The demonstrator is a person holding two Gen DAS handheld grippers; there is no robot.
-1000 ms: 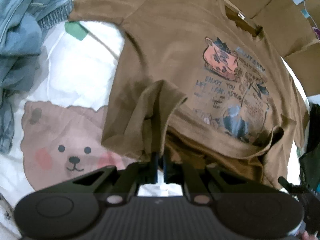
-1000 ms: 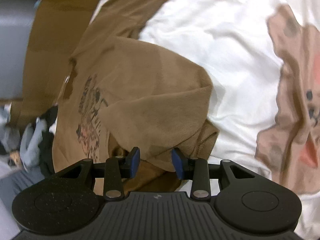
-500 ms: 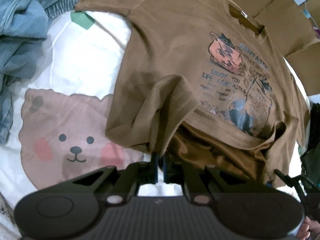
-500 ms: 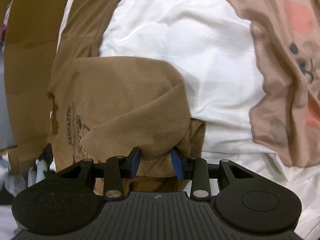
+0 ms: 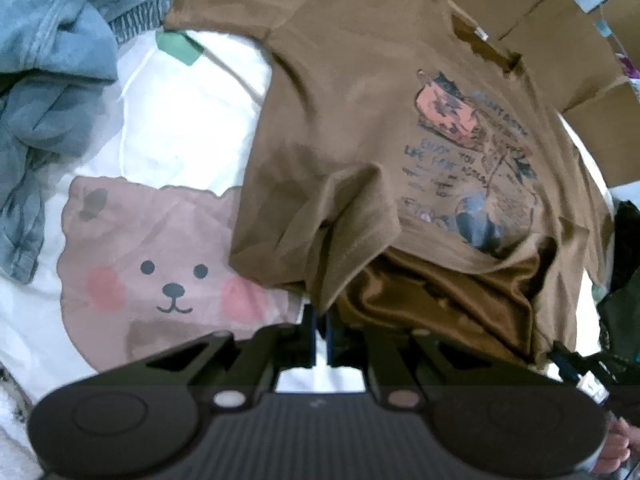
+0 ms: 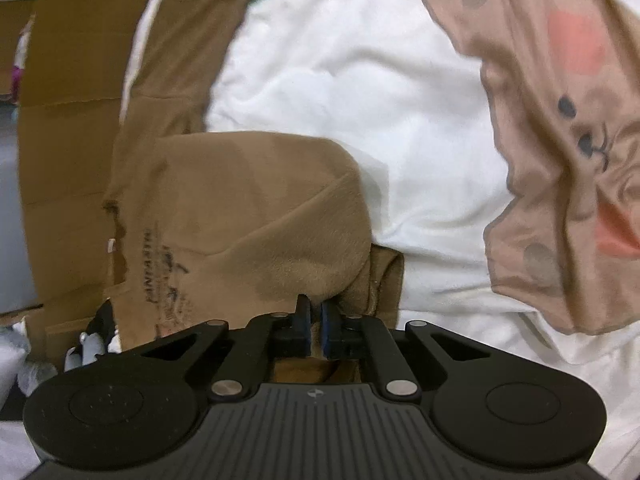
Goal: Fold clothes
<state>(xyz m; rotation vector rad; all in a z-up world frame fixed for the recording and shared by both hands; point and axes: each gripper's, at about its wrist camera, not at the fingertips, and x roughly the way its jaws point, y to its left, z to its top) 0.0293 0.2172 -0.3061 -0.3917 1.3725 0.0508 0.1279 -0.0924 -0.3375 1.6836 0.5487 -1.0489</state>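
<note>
Left gripper (image 5: 319, 320) pinches the brown T-shirt (image 5: 352, 92) hem; right gripper (image 6: 315, 318) (jaws closed) nips its fold.

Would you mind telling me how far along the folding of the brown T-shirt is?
Early. Done: the brown T-shirt lies print-up on the bear sheet. In hand: the left gripper and right gripper each pinch its hem. Left: every fold, and the denim pile.
</note>
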